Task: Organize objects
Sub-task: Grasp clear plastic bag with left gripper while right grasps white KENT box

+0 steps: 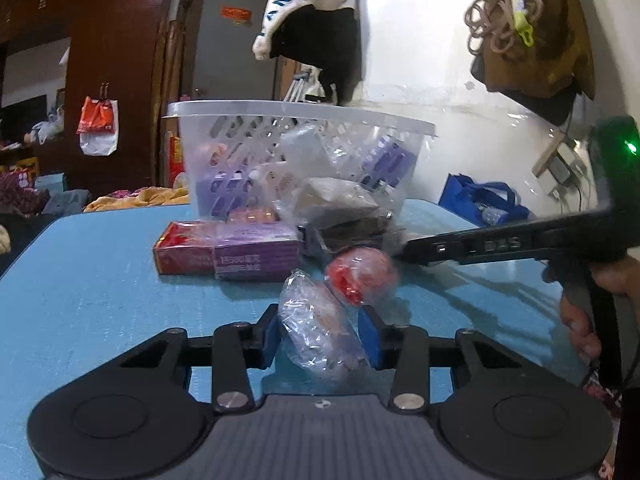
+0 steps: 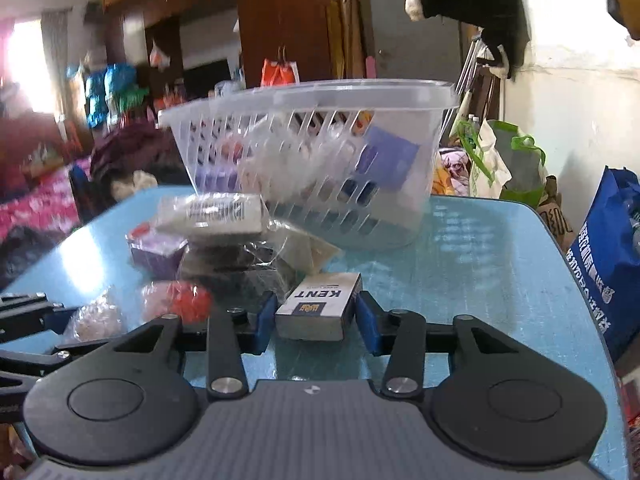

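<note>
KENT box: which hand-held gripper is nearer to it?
Right. The right hand-held gripper has the KENT box between its fingers; the left hand-held gripper brackets a clear-wrapped packet off to the box's left.

A lived-in room of a home, cluttered with belongings. Dark wooden wardrobes (image 1: 108, 80) line the far side, with a plastic shopping bag (image 1: 98, 126) hanging from a handle. A black and white garment (image 1: 316, 28) and a brown bag (image 1: 540, 52) hang on the white wall. Crumpled bedding (image 2: 36, 208) in pink and orange cloth lies beyond a blue desk (image 1: 80, 280) carrying a clear plastic basket (image 1: 300, 148) of small packets.
</note>
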Tool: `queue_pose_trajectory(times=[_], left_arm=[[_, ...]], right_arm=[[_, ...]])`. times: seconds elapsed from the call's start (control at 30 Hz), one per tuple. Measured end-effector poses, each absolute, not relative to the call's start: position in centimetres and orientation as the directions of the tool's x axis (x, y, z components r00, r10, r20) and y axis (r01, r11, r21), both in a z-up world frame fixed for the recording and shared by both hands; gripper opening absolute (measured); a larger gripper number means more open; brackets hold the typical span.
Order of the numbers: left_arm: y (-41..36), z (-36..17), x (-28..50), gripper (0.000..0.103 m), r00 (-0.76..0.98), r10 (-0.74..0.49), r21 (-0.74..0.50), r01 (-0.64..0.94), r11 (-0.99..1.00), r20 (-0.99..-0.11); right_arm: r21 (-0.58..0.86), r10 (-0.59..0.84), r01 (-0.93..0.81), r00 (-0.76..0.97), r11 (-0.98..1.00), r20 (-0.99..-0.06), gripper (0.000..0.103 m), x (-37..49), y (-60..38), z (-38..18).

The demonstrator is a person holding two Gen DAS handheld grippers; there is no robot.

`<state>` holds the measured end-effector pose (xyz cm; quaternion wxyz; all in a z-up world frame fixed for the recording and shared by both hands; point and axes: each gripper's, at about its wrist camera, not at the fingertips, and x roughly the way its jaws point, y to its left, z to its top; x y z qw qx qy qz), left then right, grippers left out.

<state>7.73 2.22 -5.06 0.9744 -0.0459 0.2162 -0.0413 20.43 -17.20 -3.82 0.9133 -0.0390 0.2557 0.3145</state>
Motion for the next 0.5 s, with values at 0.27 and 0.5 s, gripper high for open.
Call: queue_pose_trajectory(times=[0.27, 0.5], left_arm=[[3.8, -4.8, 7.0, 0.045, 0.921, -0.094, -0.12, 0.052, 0.991, -0.379], [4.2, -4.6, 6.7, 0.046, 0.927, -0.097, -0.123, 0.056, 0.991, -0.362]], right_arm=[[0.104, 0.543, -0.553, 0.736, 0.826, -0.404, 0.046, 19.8, -18.2, -3.4], [0.115, 0.547, -0.549, 0.743, 0.828, -0.386, 0.045, 19.1, -19.0, -3.2]])
